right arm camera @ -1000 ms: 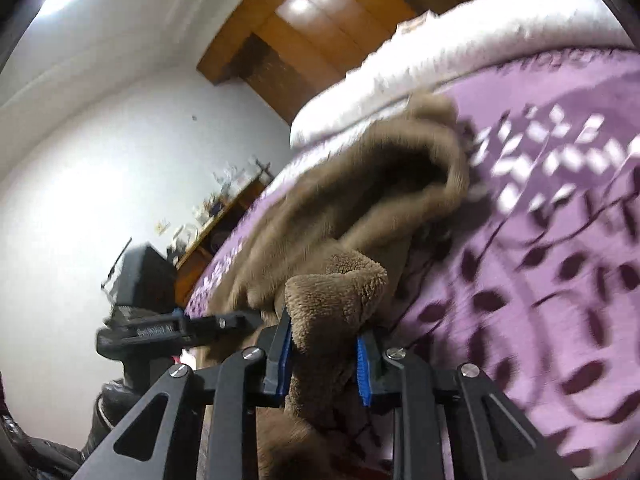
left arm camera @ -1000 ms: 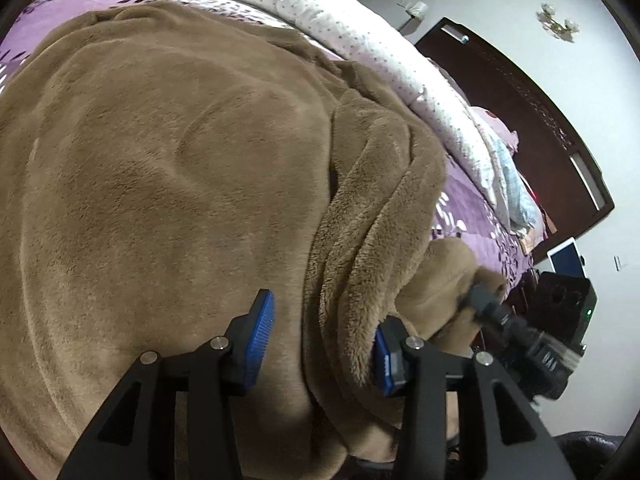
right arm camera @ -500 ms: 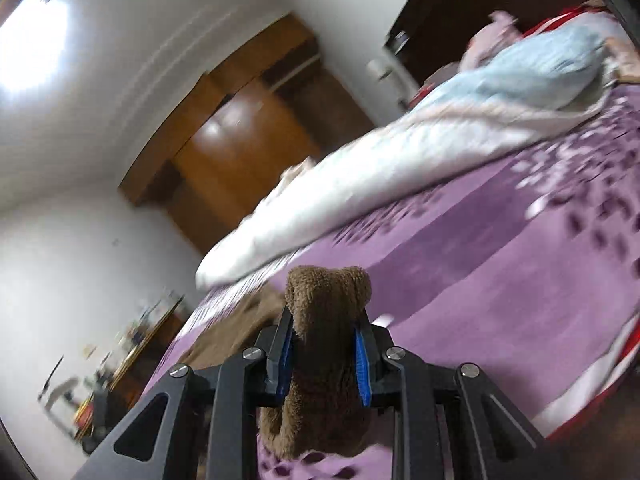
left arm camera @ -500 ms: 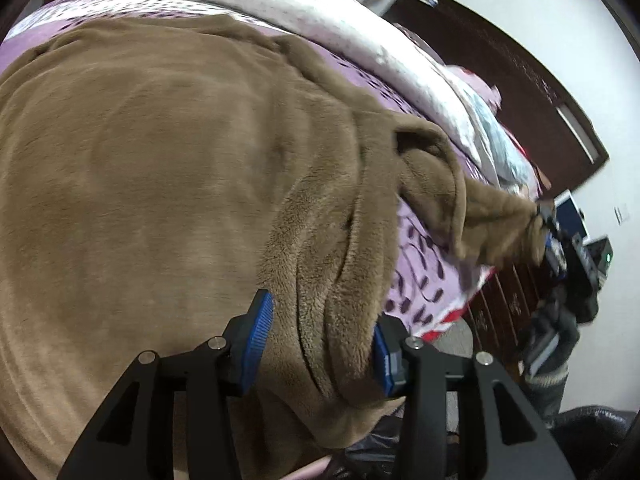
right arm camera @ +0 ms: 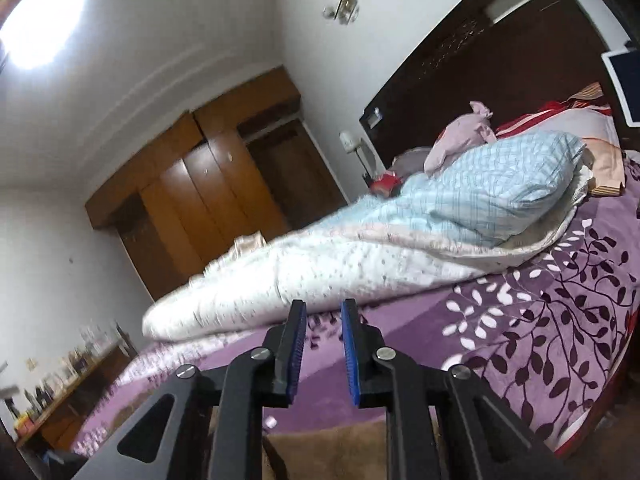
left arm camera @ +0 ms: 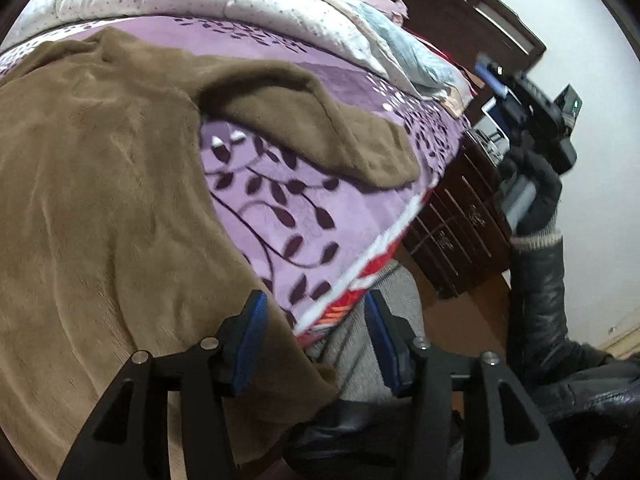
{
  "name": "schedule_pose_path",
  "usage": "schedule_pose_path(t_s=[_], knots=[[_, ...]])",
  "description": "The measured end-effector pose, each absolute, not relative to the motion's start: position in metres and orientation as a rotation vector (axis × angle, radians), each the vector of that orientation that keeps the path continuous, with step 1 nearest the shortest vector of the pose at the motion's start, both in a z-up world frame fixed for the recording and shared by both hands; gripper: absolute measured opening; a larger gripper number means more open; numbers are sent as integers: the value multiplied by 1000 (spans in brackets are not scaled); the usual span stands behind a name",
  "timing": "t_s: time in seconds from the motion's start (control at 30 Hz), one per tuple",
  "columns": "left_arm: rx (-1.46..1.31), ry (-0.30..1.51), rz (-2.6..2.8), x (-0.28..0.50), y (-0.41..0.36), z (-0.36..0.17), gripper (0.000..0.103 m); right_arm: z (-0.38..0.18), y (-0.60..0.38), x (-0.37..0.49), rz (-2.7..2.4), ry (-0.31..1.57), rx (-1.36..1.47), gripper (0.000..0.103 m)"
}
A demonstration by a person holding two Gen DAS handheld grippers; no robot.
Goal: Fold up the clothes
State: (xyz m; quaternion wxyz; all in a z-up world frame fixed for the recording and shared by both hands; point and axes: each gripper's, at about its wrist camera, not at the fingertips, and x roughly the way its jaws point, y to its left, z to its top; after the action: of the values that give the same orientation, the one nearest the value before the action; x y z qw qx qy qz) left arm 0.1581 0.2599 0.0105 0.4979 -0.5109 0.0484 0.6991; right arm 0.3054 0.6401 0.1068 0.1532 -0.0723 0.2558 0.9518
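Note:
A brown fleece garment (left arm camera: 100, 200) lies spread over the purple leaf-print bedspread (left arm camera: 288, 208). One sleeve (left arm camera: 320, 128) stretches out flat to the right. My left gripper (left arm camera: 316, 344) is open at the bed's near edge, and the garment's hem lies against its left finger (left arm camera: 250, 340). Nothing is between its pads. My right gripper (left arm camera: 516, 96) is held up in a gloved hand, off the bed's right side and apart from the sleeve. In the right wrist view this gripper (right arm camera: 323, 350) has a narrow empty gap, and a strip of the brown fleece (right arm camera: 320, 452) shows below it.
A white dotted duvet (right arm camera: 320, 276) and a blue checked pillow (right arm camera: 492, 196) are piled along the far side of the bed by the dark headboard (right arm camera: 480, 64). A dark wooden cabinet (left arm camera: 460, 216) stands by the bed's right edge. A wooden wardrobe (right arm camera: 208, 184) fills the far corner.
The right gripper drew the sleeve out to the right, let it go and rose off the bed. The bunched fold has left the left gripper's jaws, which now sit at the bed's edge.

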Motion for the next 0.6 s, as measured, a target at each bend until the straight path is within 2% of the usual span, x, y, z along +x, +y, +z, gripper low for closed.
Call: schedule_pose_path(t_s=[0.03, 0.07, 0.1, 0.4, 0.57, 0.6], knots=[[-1237, 114, 1711, 152, 259, 12, 58, 101, 640, 302, 2724, 729, -254, 34], [-1239, 106, 1733, 145, 258, 14, 59, 92, 642, 301, 2712, 745, -278, 63], [-1241, 96, 1749, 139, 258, 14, 61, 82, 644, 300, 2701, 761, -303, 82], [-1236, -15, 1906, 90, 240, 20, 73, 7, 663, 285, 2635, 858, -601, 82], [-1259, -77, 1963, 65, 234, 15, 77, -29, 672, 264, 2613, 859, -763, 82], [-1267, -84, 1972, 61, 234, 13, 77, -36, 674, 260, 2607, 854, -796, 79]])
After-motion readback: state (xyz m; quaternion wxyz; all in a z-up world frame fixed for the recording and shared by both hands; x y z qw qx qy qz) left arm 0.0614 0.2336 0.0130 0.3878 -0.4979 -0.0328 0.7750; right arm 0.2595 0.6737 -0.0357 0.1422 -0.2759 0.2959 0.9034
